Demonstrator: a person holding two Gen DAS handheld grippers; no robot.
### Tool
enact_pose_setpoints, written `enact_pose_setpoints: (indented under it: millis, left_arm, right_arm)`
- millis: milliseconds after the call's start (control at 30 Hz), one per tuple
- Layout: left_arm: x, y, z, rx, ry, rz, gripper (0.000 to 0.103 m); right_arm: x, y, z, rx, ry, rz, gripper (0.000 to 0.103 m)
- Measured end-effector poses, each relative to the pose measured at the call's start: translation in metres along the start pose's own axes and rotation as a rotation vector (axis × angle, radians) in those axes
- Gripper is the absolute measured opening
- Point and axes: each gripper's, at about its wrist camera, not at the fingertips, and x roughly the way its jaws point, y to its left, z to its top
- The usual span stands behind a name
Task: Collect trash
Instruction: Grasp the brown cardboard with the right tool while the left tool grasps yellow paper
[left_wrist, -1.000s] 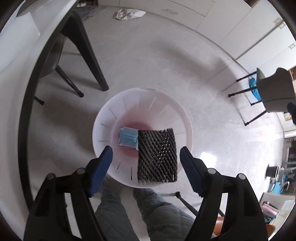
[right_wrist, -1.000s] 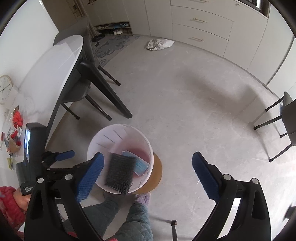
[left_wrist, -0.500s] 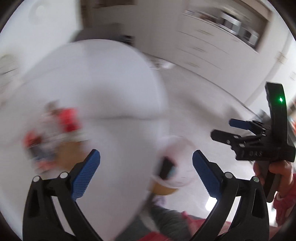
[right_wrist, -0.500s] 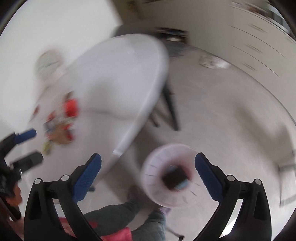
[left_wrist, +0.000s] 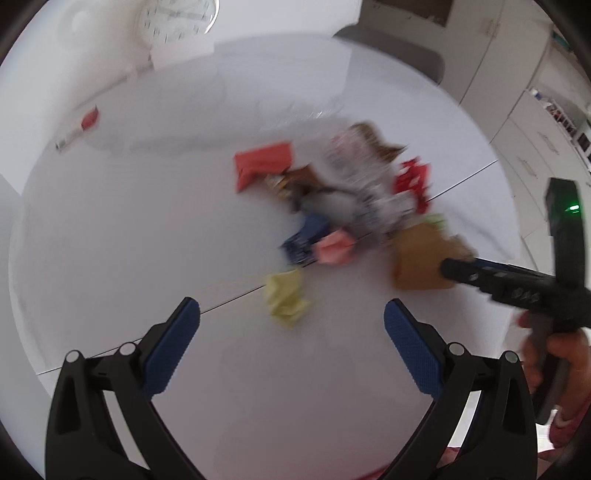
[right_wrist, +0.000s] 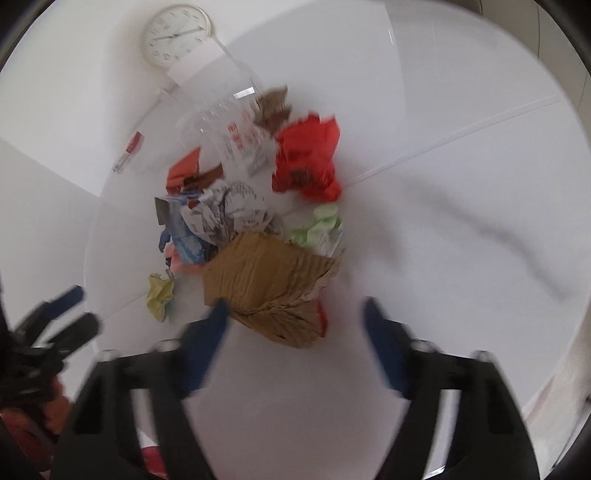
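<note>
A pile of trash lies on the white table (left_wrist: 147, 240): brown cardboard (right_wrist: 266, 280), a red crumpled wrapper (right_wrist: 306, 162), printed white paper (right_wrist: 232, 210), green paper (right_wrist: 317, 225), a clear plastic cup (right_wrist: 218, 122) and a yellow paper ball (left_wrist: 286, 297). My left gripper (left_wrist: 291, 310) hangs open above the table, and the yellow ball shows just beyond its fingertips. My right gripper (right_wrist: 295, 310) is closing. The near corner of the cardboard lies between its blurred fingers, and the pads are not pressing on it. Each gripper shows at the edge of the other's view.
A round clock (right_wrist: 175, 35) leans at the wall behind the table. A small red and white tube (right_wrist: 129, 151) lies at the table's far left. A grey chair back (left_wrist: 399, 48) and white cabinets (left_wrist: 535, 129) stand beyond the far edge.
Both grippers swung from above the white bin on the floor to above the table with the trash pile. The right gripper's jaws have narrowed.
</note>
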Motion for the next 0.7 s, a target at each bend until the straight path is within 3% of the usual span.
enact_pose_setpoints:
  millis: [33, 200, 333, 367, 500, 600, 700]
  left_arm:
    - [0.012, 0.005, -0.002, 0.001, 0.01, -0.01, 0.095]
    - [0.066, 0.008, -0.001, 0.037, 0.075, -0.059, 0.089]
    - [0.089, 0.007, 0.002, 0.06, 0.107, -0.085, 0.065]
    - [0.09, 0.008, 0.003, 0.06, 0.09, -0.083, 0.064]
    - [0.092, 0.006, 0.009, 0.082, 0.091, -0.096, 0.039]
    - [0.087, 0.005, 0.012, 0.079, 0.083, -0.091, 0.036]
    - [0.072, 0.001, 0.015, 0.08, 0.059, -0.106, 0.035]
  right_arm:
    - [0.0, -0.002, -0.001, 0.017, 0.008, 0.017, 0.046]
    - [-0.02, 0.015, -0.003, 0.002, -0.008, 0.014, 0.034]
    - [-0.041, 0.032, -0.002, -0.026, -0.03, 0.024, 0.034]
    - [-0.046, 0.032, -0.002, -0.029, -0.034, 0.028, 0.034]
    - [-0.067, 0.039, -0.004, -0.016, -0.061, 0.052, 0.034]
    - [-0.089, 0.032, -0.008, 0.021, -0.098, 0.064, 0.034]
    - [-0.122, 0.01, -0.02, 0.069, -0.16, 0.008, 0.034]
